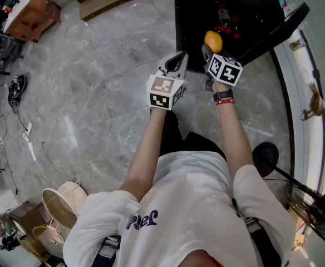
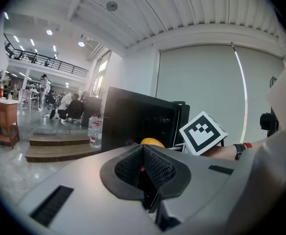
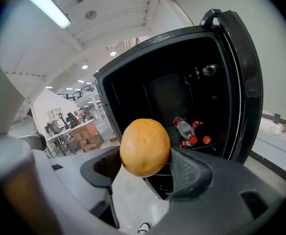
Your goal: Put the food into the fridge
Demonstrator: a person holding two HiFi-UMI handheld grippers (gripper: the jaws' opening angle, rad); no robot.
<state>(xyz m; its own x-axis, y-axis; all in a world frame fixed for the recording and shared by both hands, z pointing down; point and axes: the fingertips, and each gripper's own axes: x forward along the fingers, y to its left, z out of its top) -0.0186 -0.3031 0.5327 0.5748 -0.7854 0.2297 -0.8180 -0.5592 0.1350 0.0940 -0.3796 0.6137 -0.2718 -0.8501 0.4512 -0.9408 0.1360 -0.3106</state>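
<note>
I identify the person by a white short-sleeved T-shirt with dark purple lettering and black trousers. The right wrist carries a black watch beside a red band. The left gripper and right gripper have light grey shells and black ribbed pads. The left cube and right cube show black-and-white square markers.

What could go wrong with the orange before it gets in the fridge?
The orange is round, and the right tool pinches it only at two sides, so it might slip out and roll away across the floor. Bottles already lie inside the fridge, so the orange could bump them when it is set down. The open door stands close by, and the tool might knock it.
</note>
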